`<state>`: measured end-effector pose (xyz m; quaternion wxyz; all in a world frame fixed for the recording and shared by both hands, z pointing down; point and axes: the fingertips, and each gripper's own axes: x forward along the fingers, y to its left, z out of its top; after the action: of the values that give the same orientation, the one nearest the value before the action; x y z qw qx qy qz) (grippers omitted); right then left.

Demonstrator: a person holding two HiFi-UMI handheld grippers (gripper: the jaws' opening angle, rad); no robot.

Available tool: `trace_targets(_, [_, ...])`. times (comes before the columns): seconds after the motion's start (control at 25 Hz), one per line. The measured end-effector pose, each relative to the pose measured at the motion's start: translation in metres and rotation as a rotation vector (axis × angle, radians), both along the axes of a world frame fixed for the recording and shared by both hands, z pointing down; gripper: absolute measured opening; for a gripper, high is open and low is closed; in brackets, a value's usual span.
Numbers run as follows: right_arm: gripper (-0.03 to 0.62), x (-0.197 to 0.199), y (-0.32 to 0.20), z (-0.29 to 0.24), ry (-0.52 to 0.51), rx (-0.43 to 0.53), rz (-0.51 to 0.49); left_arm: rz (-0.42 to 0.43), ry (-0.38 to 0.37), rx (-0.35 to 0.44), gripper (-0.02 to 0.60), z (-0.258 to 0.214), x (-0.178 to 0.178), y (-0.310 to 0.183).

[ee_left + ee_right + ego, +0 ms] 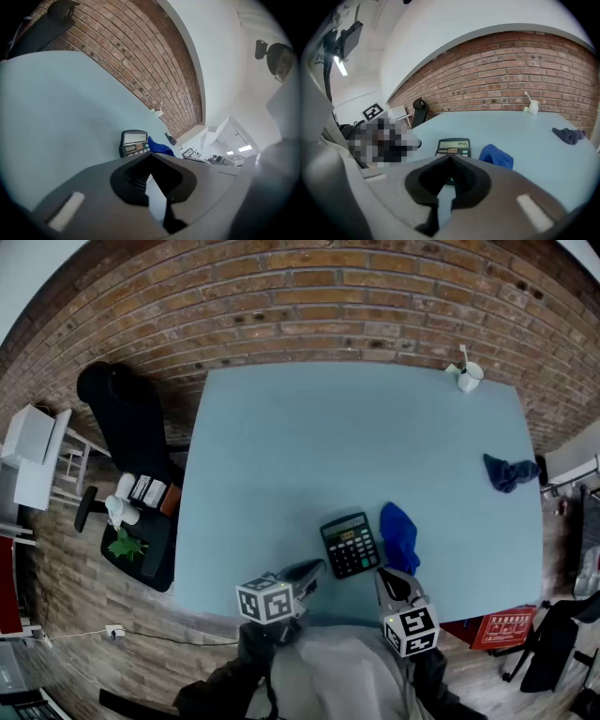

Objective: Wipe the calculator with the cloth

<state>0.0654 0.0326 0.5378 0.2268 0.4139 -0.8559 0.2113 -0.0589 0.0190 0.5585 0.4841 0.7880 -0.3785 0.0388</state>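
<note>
Calculator (350, 545), counting one only, lying flat on the pale blue counter (281, 446) close to its near edge, display end turned toward the far side. Lying just to its right, a bright blue cloth (400, 536), bunched up; not quite telling whether touching or narrowly apart. Counting two cloths in all: a second, dark blue cloth (509, 472) sitting crumpled well apart at the right edge. Counting one white cup (469, 377) standing at the far right corner, with a thin stick poking out of it, too small for naming.

Counting two tools, both hovering at the near edge. Left tool (305, 573) pointing toward the calculator from its near left, jaws clenched together and gripping nothing. Right tool (389, 582) pointing at the near end of the bright blue cloth, jaws likewise pressed tight on nothing.

Showing in the left gripper view: the calculator (134, 143) and bright blue cloth (159, 147) just beyond the clenched tips (151, 155), the calculator's near part being hidden behind the tool body. Showing in the right gripper view: the calculator (453, 146), its keys being cut off by the tool (449, 157), the bright blue cloth (497, 156) to its right, the dark blue cloth (568, 135) and cup (532, 107) farther off. Running behind the counter, a brick wall (309, 296); standing at the far left, a black chair (122, 409).
</note>
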Motion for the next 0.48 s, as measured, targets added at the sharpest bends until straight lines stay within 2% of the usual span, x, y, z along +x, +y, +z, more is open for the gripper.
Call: trace_targets(0.48, [0.002, 0.0040, -0.0036, 0.0015, -0.001, 0.014, 0.022, 0.000, 0.004, -0.007, 0.008, 0.0017, -0.0008, -0.0003])
